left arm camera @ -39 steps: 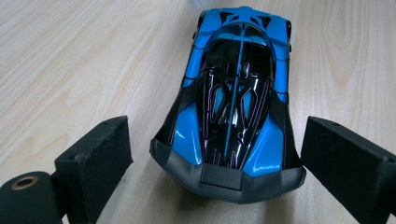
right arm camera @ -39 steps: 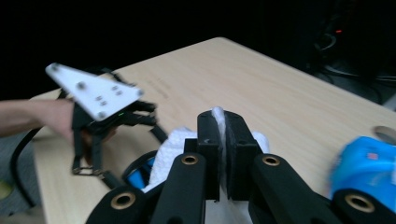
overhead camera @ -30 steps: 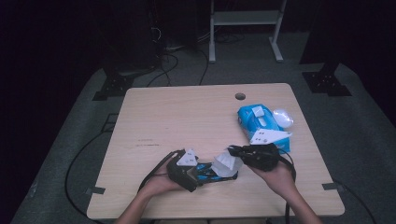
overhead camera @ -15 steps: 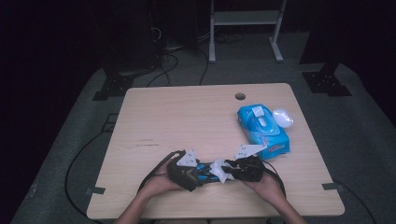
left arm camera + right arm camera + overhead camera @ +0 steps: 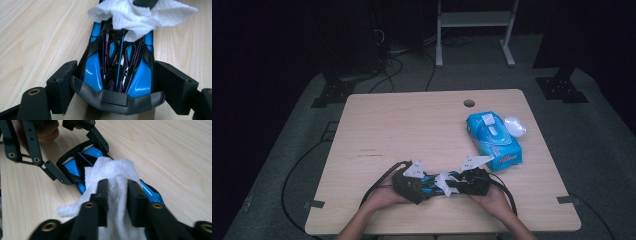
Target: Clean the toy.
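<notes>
Blue and black, the toy car (image 5: 432, 181) lies near the front edge of the wooden table (image 5: 412, 130), between the two hands of the person. At the left in the high view, the left hand (image 5: 379, 197) holds the left gripper (image 5: 409, 181), and a black cable (image 5: 379, 182) trails from it over the table. In the left gripper view, the left gripper (image 5: 113, 82) has its two jaws on both sides of the wide end of the toy car (image 5: 117, 67); the pads lie against the black body of the car and pinch it. These jaws have just been closing a little on the car.

In the middle, a white tissue (image 5: 443, 181) lies on top of the car. In the right gripper view, the right gripper (image 5: 117, 195) pinches the tissue (image 5: 115, 177) between its two jaws, which stand close together with the crumpled paper pressed between them. These jaws have also just been closing. The tissue touches the shiny blue roof of the car (image 5: 82, 160).

More to the right, the right hand (image 5: 494, 197) holds the right gripper (image 5: 472, 181). Behind it, well apart from the car, a blue pack of tissues (image 5: 493, 140) lies on the table, and a small white thing (image 5: 514, 126) lies just beside it near the right edge.
</notes>
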